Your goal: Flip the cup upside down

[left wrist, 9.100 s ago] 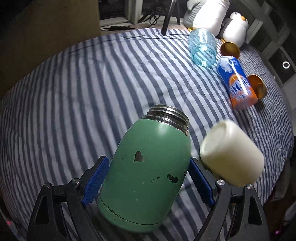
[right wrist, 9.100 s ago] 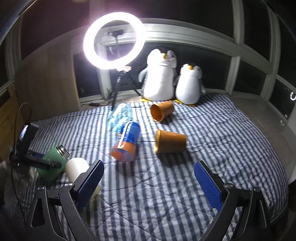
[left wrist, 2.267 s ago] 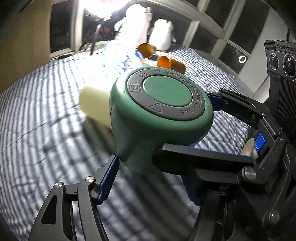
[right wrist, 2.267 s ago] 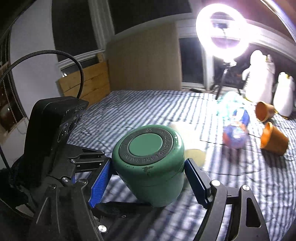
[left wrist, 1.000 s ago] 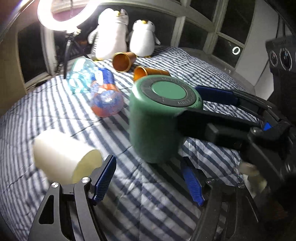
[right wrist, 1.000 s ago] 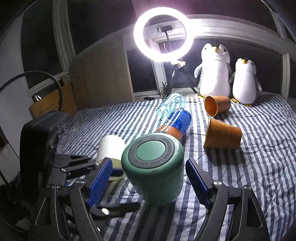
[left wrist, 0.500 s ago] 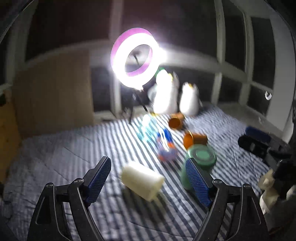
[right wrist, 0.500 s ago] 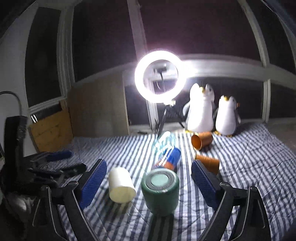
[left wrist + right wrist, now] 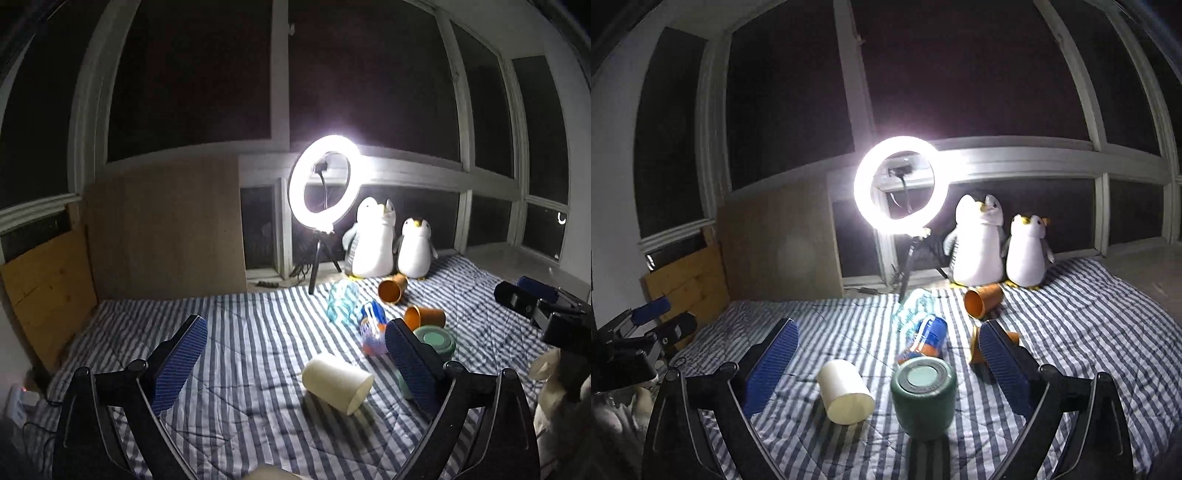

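A: Where is the green metal cup (image 9: 923, 397)?
B: Upside down near the striped blanket's (image 9: 1089, 350) front edge, beside the cream plastic cup (image 9: 844, 392).
A: The grippers?
B: Left gripper (image 9: 295, 363) and right gripper (image 9: 888, 365) both spread apart, empty.

Left wrist view: raised above the near edge of the striped bed (image 9: 229, 332), facing the dark windows, from the left side, well back. Right wrist view: similar height and heading, set further right, nearer the green cup (image 9: 923, 397). Both share the ring light (image 9: 324, 184), two penguin toys (image 9: 979, 243), cream cup (image 9: 336, 382) and the bed's middle.
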`<action>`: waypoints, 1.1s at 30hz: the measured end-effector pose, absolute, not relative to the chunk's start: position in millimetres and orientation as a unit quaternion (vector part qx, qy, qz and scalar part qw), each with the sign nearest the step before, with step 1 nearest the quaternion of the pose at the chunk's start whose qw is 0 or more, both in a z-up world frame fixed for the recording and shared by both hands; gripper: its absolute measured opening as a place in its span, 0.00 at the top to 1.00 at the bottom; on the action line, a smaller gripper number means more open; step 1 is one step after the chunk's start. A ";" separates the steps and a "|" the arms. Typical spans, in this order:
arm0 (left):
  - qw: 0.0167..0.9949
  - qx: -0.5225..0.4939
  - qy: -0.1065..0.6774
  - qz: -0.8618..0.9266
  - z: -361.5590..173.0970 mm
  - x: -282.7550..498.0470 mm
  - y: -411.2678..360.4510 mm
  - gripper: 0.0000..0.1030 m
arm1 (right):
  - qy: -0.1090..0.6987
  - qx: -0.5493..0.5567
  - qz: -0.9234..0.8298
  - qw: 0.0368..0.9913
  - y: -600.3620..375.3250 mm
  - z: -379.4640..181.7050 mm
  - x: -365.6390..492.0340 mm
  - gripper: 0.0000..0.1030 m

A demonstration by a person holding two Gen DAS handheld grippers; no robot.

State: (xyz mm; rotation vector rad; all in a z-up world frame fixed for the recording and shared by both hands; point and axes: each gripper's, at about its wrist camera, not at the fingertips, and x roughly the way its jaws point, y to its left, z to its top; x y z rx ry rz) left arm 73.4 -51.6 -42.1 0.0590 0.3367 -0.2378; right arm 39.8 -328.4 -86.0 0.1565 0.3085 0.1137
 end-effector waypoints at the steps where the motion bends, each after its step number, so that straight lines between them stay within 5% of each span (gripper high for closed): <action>1: 0.978 0.030 0.172 -0.117 -45.5 75.5 -52.9 0.04 | 0.159 0.077 0.053 0.983 -329.5 -88.6 40.4 0.06; 33: 0.979 0.030 0.167 -0.111 -49.0 62.3 -64.3 0.01 | 0.144 0.049 -0.025 0.988 -323.7 -90.1 29.5 0.06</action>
